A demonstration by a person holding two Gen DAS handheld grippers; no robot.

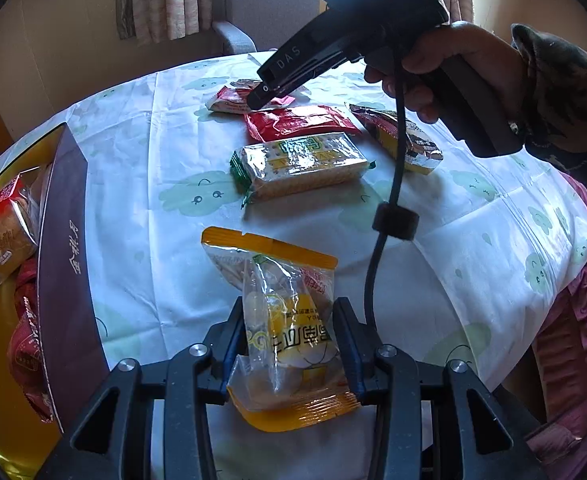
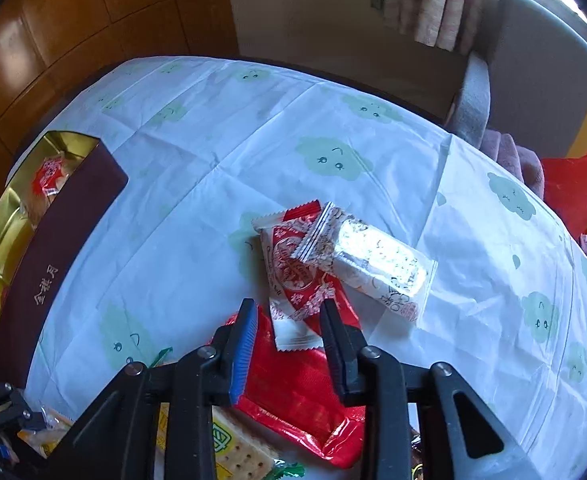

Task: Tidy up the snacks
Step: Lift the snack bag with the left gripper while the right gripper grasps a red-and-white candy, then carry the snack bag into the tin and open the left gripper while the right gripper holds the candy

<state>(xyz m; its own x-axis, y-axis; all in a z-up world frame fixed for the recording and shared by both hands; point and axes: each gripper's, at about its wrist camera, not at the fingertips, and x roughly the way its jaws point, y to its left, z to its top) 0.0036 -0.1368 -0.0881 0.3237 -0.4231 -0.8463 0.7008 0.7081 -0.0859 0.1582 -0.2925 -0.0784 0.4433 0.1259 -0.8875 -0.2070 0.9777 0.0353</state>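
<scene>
The tablecloth (image 1: 433, 264) is printed white with pale green cloud faces. A clear packet (image 1: 289, 328) is edged in orange-yellow. The box (image 2: 53, 264) is coloured dark maroon outside, gold inside. One wrapper (image 2: 293, 276) is patterned red and white.

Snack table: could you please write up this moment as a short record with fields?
Left gripper: shut on the orange-edged packet
Right gripper: open, jaws either side of the red-and-white packet, not clamping it
Gift box: at the table's left edge, holding some snacks
Loose on the tablecloth: cracker packet, red packet, and a silver packet lying across the red-and-white one
</scene>
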